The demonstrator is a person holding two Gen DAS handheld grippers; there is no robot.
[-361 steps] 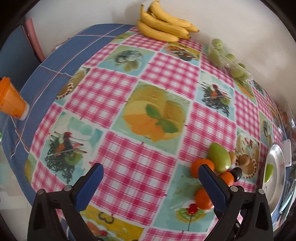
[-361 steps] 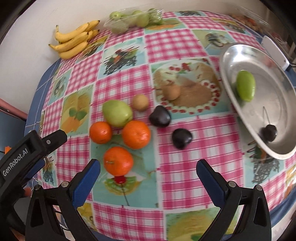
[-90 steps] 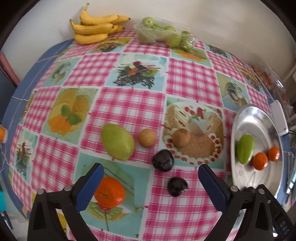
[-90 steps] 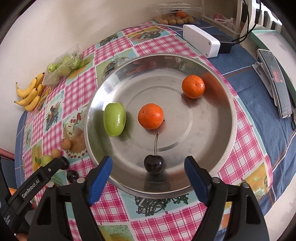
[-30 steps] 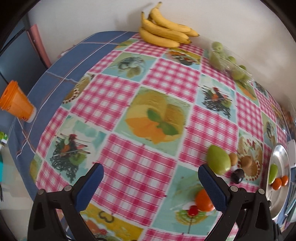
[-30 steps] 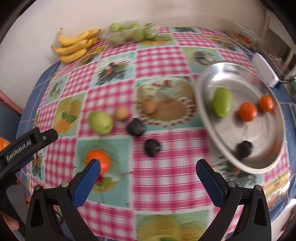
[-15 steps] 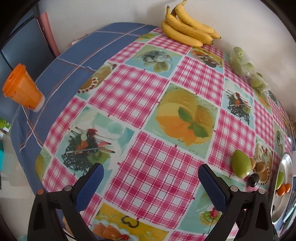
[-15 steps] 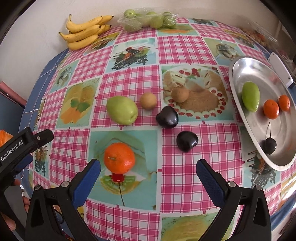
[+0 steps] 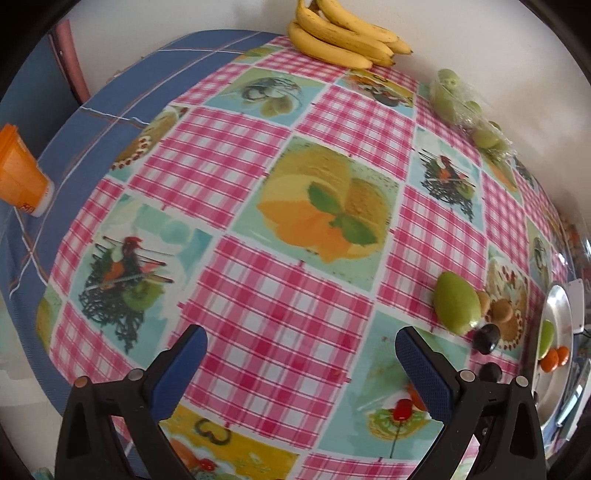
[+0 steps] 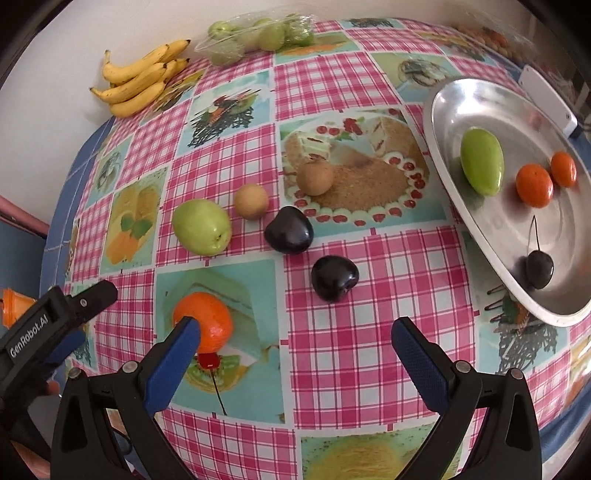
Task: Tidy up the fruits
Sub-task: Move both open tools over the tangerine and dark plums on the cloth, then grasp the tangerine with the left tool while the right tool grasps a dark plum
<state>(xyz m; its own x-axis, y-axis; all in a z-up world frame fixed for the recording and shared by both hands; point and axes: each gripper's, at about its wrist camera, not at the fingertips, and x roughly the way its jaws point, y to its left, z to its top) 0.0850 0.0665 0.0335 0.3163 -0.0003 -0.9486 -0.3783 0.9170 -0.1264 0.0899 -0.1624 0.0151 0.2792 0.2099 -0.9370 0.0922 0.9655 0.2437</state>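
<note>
In the right wrist view my right gripper [image 10: 295,350] is open and empty above the tablecloth. An orange [image 10: 205,325] lies just beyond its left fingertip. A green fruit [image 10: 201,227], two small brown fruits [image 10: 251,201] and two dark plums [image 10: 289,230] lie on the cloth ahead. The steel plate [image 10: 443,122] at right holds a green fruit [image 10: 482,166], two oranges [image 10: 533,184] and a cherry [image 10: 539,271]. My left gripper [image 9: 301,354] is open and empty over bare cloth; it also shows in the right wrist view [image 10: 55,321]. The green fruit [image 9: 456,308] and plate [image 9: 554,299] show at right.
A bunch of bananas [image 10: 140,79] and a bag of green fruits [image 10: 258,35] lie at the table's far edge by the wall. An orange cup [image 9: 18,177] lies on the blue cloth at left. A white box [image 10: 546,99] sits behind the plate.
My right gripper has moved closer to the table fruits, its left finger now at the orange. My left gripper's view has shifted slightly; both stay open.
</note>
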